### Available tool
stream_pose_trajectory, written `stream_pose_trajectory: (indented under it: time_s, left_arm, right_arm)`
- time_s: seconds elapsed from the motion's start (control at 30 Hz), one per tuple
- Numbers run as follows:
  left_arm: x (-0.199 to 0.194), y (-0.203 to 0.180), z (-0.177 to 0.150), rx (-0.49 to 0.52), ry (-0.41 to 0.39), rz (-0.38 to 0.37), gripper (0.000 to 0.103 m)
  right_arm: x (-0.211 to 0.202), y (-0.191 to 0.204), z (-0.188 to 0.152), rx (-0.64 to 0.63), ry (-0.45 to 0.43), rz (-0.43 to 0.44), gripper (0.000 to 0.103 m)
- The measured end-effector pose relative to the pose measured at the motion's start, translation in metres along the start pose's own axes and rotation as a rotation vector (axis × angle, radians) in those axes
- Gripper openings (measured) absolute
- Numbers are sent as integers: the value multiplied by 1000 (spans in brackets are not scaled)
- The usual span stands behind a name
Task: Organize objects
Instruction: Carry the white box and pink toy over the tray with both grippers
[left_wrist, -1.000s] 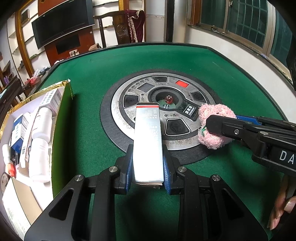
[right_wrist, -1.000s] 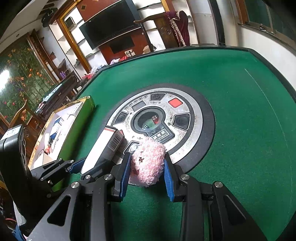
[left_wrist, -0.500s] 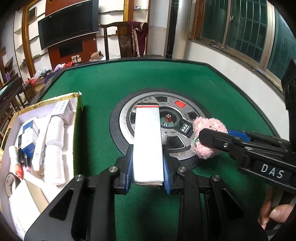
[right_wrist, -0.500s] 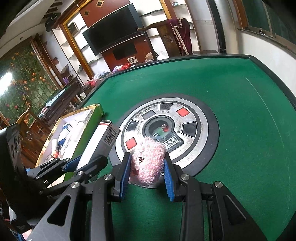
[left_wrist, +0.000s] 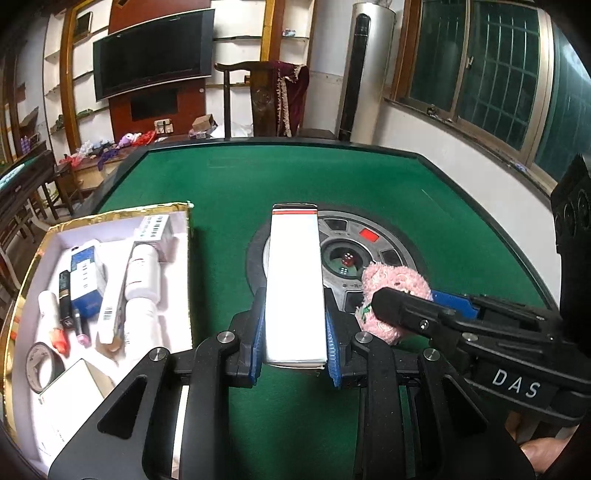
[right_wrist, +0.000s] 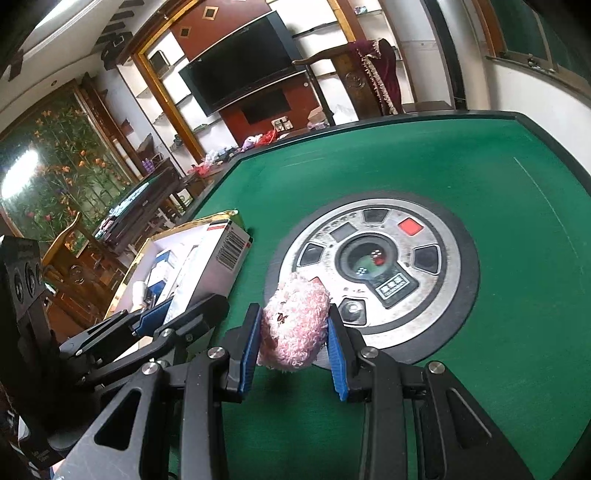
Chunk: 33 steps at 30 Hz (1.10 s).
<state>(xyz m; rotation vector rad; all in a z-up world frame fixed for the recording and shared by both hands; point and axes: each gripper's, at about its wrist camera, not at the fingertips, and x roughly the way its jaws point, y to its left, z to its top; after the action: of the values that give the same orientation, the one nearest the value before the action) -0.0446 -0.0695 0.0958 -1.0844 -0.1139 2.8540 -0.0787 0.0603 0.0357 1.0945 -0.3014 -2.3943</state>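
Note:
My left gripper (left_wrist: 294, 334) is shut on a long white box (left_wrist: 294, 280) with a red stripe at its far end, held above the green table. The white box also shows in the right wrist view (right_wrist: 218, 258). My right gripper (right_wrist: 291, 350) is shut on a pink fluffy plush toy (right_wrist: 295, 332), lifted over the table; the toy also shows in the left wrist view (left_wrist: 395, 295). A gold-rimmed open storage box (left_wrist: 181, 280) lies to the left, holding white bottles, small cartons, a lipstick and a tape roll.
A round metal dice console (right_wrist: 424, 229) with a red button sits in the middle of the green felt table (left_wrist: 295, 177). A chair, a TV and shelves stand beyond the far edge. Windows are on the right.
Both grippers have risen above the table with their loads. The view now looks down into the storage box on the left, and the console lies further below.

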Motion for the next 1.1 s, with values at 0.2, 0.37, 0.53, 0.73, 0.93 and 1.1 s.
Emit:
stream_pose_trajectory:
  time_s: [0.2,0.37,0.53,0.73,0.93,1.1]
  left_arm:
    - [-15,23,-5,-44,-27,24,26]
    - [-28,51,-12,-95,-44,51,26]
    - [-43,70,-23,-123,-63,87,26]
    - [-68,99,-39,-151,-102,145,27]
    - [-82,129,-57,-181,-107,201,27]
    - [-89,158,-68,-220,-104,229,27]
  right_arm:
    - [1,12,-1,-11,0,27,33]
    - [7,28,-2,-32,10,46,33]
    - [13,45,-4,-59,21,62,33]
    - [30,70,-6,-106,56,75,33]
    - [47,110,-6,-173,79,109,33]
    - [59,138,-8,-212,95,129,33]
